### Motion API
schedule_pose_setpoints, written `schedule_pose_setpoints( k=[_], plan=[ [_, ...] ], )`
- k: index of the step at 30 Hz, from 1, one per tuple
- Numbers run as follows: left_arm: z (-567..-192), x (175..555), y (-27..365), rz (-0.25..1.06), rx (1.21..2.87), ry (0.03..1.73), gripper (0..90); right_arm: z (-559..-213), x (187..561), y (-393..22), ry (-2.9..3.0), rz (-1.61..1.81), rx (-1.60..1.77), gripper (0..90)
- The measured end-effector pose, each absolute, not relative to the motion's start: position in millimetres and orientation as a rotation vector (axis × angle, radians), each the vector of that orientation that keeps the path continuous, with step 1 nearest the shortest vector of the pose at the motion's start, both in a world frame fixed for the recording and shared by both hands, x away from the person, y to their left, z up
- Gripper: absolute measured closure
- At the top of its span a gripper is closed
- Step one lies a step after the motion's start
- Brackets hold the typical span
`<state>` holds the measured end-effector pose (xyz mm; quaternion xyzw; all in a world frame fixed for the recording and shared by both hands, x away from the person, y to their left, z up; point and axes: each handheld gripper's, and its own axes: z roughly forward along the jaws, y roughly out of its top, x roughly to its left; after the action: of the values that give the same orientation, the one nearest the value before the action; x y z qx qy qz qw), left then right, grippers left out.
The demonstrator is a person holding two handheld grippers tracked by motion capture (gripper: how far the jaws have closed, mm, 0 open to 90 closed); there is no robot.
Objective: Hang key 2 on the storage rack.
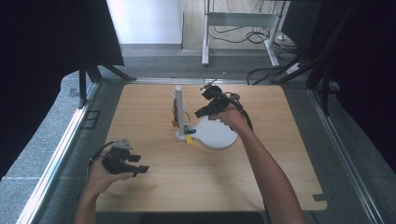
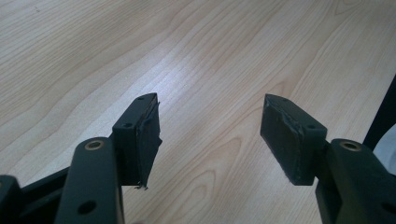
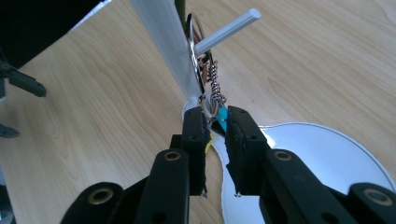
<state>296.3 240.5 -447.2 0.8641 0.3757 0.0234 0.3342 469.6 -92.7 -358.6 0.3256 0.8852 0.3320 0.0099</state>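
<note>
A light wooden table (image 1: 196, 182) carries a white stand (image 1: 212, 135).

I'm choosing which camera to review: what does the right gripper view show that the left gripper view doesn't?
The right gripper view alone shows the white stand, a keyring hanging from its peg, a blue tag between the nearly closed right gripper fingers, and the white round base. The left gripper view alone shows the left gripper open over bare wood. Both share the wooden table.

no readable text, labels, brands or numbers anywhere
</note>
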Motion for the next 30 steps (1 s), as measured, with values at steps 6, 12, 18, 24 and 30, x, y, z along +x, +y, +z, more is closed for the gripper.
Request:
schedule_pose_setpoints(
  k=[6, 12, 18, 24, 30],
  plan=[
    [-448, 295, 241, 0.065, 2.260, 0.986, 38.5, -354, 460, -111, 2.732, 1.067, 1.013, 66.4],
    [-448, 294, 241, 0.068, 2.261, 0.983, 38.4, -357, 445, -133, 2.701, 1.101, 0.999, 60.2],
    [-448, 294, 239, 0.066, 2.274, 0.976, 38.3, -363, 426, -156, 2.659, 1.103, 0.991, 57.3],
    [-450, 294, 237, 0.072, 2.274, 0.976, 38.3, -373, 405, -180, 2.635, 1.125, 0.984, 55.4],
    [-451, 295, 238, 0.070, 2.281, 0.983, 38.3, -389, 386, -205, 2.605, 1.141, 0.999, 53.7]
  ],
)
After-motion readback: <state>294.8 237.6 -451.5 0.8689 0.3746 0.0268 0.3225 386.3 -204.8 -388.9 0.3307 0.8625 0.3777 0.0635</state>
